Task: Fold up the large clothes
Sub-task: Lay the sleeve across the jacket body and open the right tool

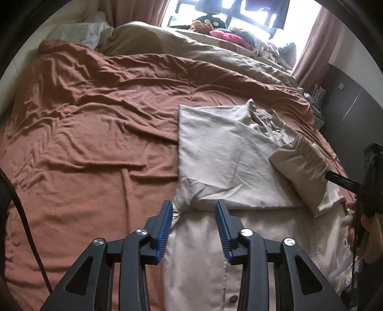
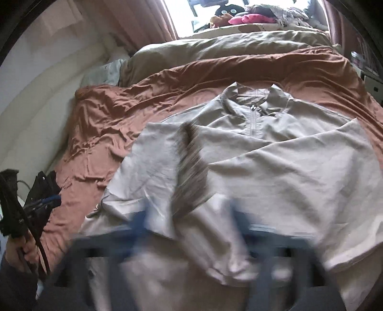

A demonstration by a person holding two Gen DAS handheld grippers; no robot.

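Rust bedsheet (image 1: 83,134) under half-folded beige jacket (image 1: 222,153), both grippers open.

Bright daylight comes in through the window (image 1: 239,16), which glares white. The bed (image 1: 95,131) is softly lit. Both pictures bend round, with black corners. The right view is smeared with blur near the bottom.

No readable text, label, brand, number or sign anywhere in either view.
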